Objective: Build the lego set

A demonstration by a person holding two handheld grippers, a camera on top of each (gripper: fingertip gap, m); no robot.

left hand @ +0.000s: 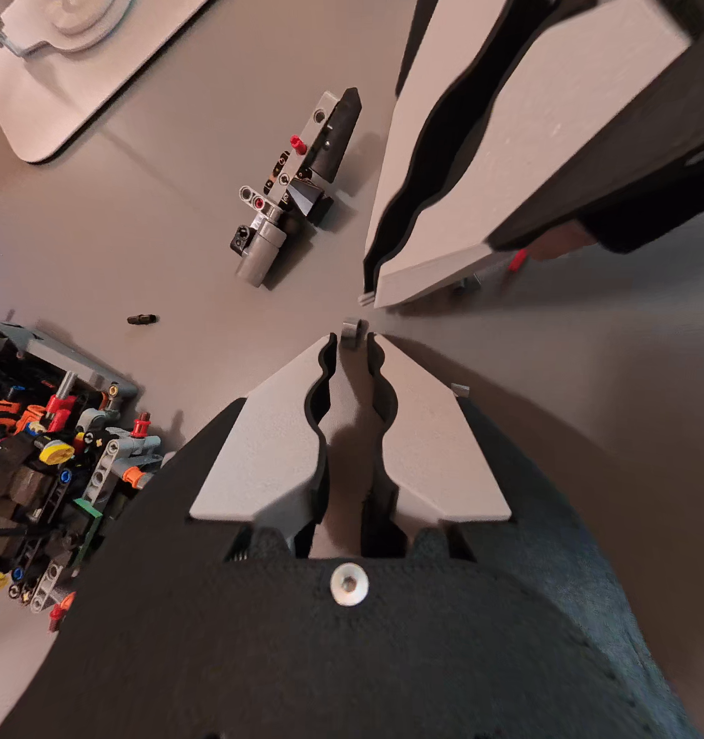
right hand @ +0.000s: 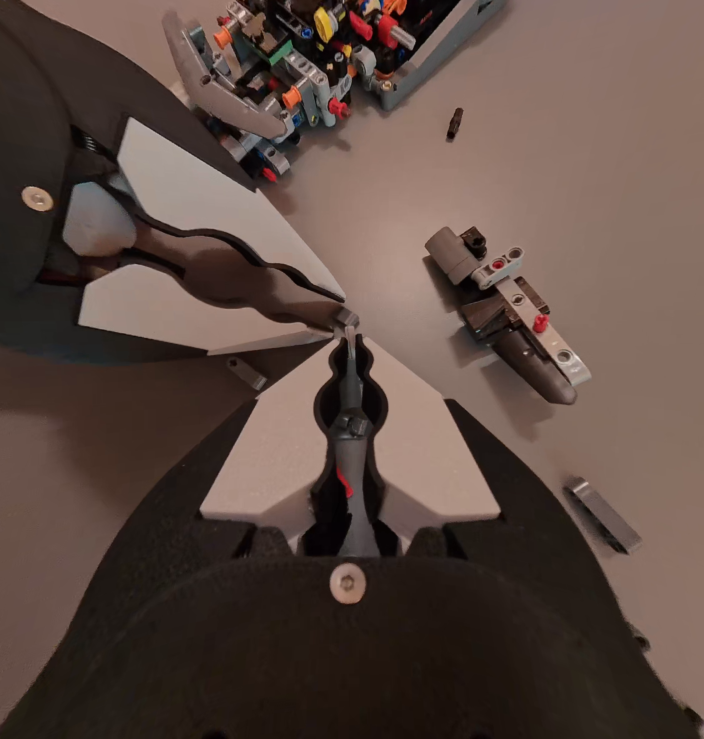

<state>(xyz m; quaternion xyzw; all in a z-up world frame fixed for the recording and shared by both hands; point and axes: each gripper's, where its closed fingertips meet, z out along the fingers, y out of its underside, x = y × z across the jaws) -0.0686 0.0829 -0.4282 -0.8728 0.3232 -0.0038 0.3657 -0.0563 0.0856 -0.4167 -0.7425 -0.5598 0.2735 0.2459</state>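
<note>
Left wrist view: left gripper [left hand: 352, 340] pinches a small grey piece [left hand: 351, 335] at its tips. Right gripper [right hand: 352, 340] is clamped on a thin grey rod [right hand: 351, 384], tip touching that piece. Small assembly [right hand: 510, 312] and large colourful model [right hand: 302, 60] lie on the table [right hand: 582, 180].

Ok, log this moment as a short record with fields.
left tool: shut on small grey piece
right tool: shut on long grey part
tool tips: meeting, almost touching
big model: on table, beside the left tool
small sub-assembly: lying flat, untouched
black pin: loose on table
</note>
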